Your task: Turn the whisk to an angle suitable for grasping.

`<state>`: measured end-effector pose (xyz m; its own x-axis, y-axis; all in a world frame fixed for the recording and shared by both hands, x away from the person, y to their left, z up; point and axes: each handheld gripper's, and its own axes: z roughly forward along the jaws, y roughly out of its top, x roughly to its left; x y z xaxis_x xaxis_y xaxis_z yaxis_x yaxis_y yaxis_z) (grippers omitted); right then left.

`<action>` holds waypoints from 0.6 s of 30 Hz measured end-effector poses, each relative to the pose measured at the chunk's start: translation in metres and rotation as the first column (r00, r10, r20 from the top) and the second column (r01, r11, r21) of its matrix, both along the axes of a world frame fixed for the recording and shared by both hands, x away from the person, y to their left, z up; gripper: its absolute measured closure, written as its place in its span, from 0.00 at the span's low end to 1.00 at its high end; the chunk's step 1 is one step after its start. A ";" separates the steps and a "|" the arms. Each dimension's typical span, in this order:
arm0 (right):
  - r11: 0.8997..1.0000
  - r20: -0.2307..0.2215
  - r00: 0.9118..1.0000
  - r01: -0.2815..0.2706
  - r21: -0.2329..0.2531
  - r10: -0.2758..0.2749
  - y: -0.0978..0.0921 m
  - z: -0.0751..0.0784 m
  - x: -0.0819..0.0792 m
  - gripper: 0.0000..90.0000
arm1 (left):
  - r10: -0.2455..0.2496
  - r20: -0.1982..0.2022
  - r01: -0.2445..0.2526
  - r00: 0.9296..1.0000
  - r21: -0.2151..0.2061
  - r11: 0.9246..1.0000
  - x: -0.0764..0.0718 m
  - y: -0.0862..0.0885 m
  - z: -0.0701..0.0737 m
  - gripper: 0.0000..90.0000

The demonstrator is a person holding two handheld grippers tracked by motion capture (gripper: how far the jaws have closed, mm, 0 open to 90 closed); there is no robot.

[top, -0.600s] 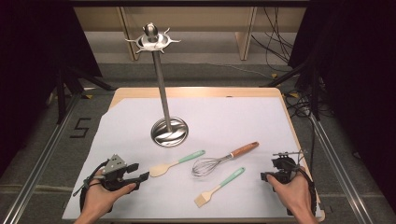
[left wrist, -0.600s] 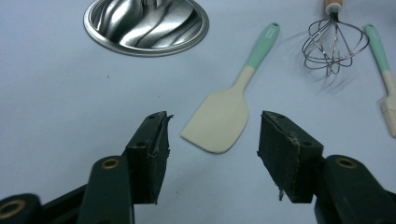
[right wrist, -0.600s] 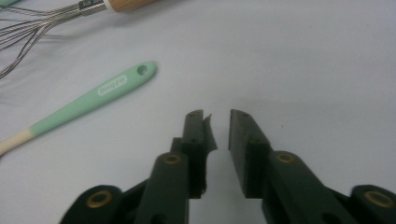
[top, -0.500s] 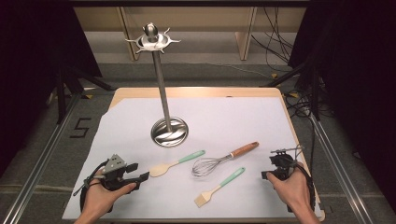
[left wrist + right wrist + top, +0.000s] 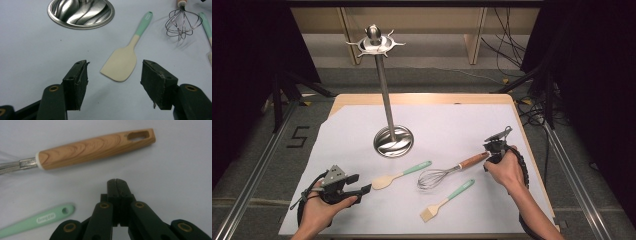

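My left gripper (image 5: 365, 188) rests open at the front left of the white sheet, and in the left gripper view (image 5: 113, 82) its jaws stand wide apart, just short of the cream blade of a mint-handled spatula (image 5: 123, 60) (image 5: 401, 174). The right gripper (image 5: 488, 157) hovers at the wooden handle end of a wire whisk (image 5: 451, 171). Seen from the right gripper view, this gripper (image 5: 116, 180) is shut and empty, with its tip a short way below the whisk handle (image 5: 95, 148). A mint-handled pastry brush (image 5: 447, 199) (image 5: 37, 220) lies nearer the front.
A steel utensil stand rises from a round base (image 5: 393, 141) (image 5: 81, 10) at the sheet's centre, its hook crown (image 5: 374, 43) empty at the top. The whisk's wire head (image 5: 183, 21) lies right of the spatula. The wooden table edge (image 5: 422, 98) borders the sheet at the far side.
My right gripper has moved away from the front edge and leftward, up to the whisk's handle end. The left gripper and the utensils have stayed put.
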<state>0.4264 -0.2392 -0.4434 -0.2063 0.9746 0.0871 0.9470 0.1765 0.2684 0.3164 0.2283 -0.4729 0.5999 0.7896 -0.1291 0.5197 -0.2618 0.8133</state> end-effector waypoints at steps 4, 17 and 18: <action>1.000 -0.041 0.999 -0.018 -0.011 0.018 0.002 -0.006 0.009 1.00 | -0.007 0.015 0.007 1.000 0.006 1.000 0.000 -0.001 0.001 0.42; 0.999 -0.036 0.999 0.004 -0.037 -0.006 0.012 -0.007 0.026 1.00 | -0.002 0.009 0.002 1.000 -0.005 1.000 -0.001 -0.003 0.000 0.42; 0.999 -0.022 1.000 -0.007 -0.035 0.006 0.016 -0.004 0.027 1.00 | -0.011 0.021 0.011 1.000 0.006 1.000 0.000 -0.002 0.001 0.42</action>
